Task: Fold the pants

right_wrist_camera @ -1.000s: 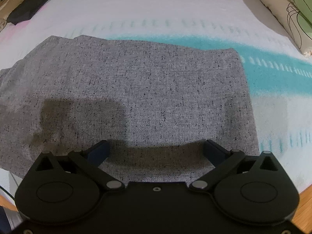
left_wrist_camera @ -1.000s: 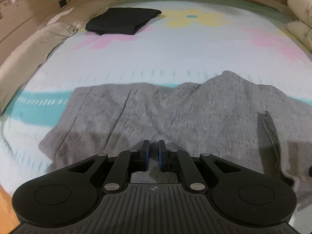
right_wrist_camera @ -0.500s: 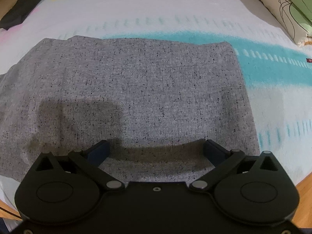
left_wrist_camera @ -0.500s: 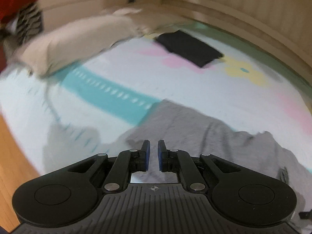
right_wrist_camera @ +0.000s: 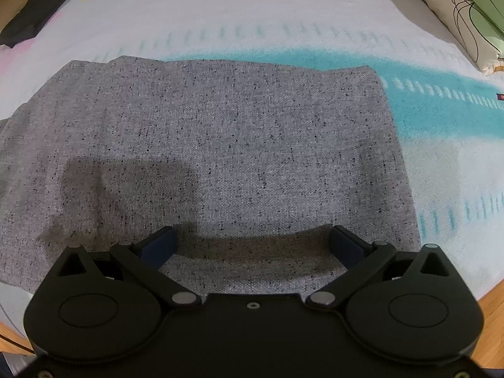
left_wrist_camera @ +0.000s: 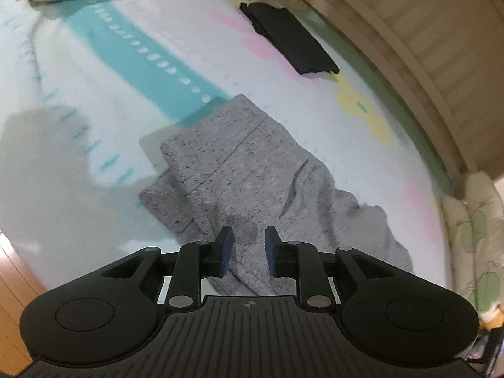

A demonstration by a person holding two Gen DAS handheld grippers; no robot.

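The grey speckled pants [left_wrist_camera: 239, 170] lie folded over on the patterned bed sheet. My left gripper [left_wrist_camera: 246, 249] hovers over their near end with the jaws partly open and nothing between them. In the right wrist view the pants [right_wrist_camera: 220, 145] fill the middle as a flat grey panel. My right gripper [right_wrist_camera: 250, 245] is wide open just above the cloth's near edge, and it holds nothing.
A folded black garment [left_wrist_camera: 288, 39] lies far back on the sheet and also shows in the right wrist view [right_wrist_camera: 34, 12]. Pillows [right_wrist_camera: 466, 9] sit at the right edge. A wooden bed frame [left_wrist_camera: 409, 41] runs along the far side. A wooden floor [left_wrist_camera: 12, 280] lies beside the bed.
My left gripper has swung round to the pants' left end and its jaws have opened from nearly shut. My right gripper has barely moved.
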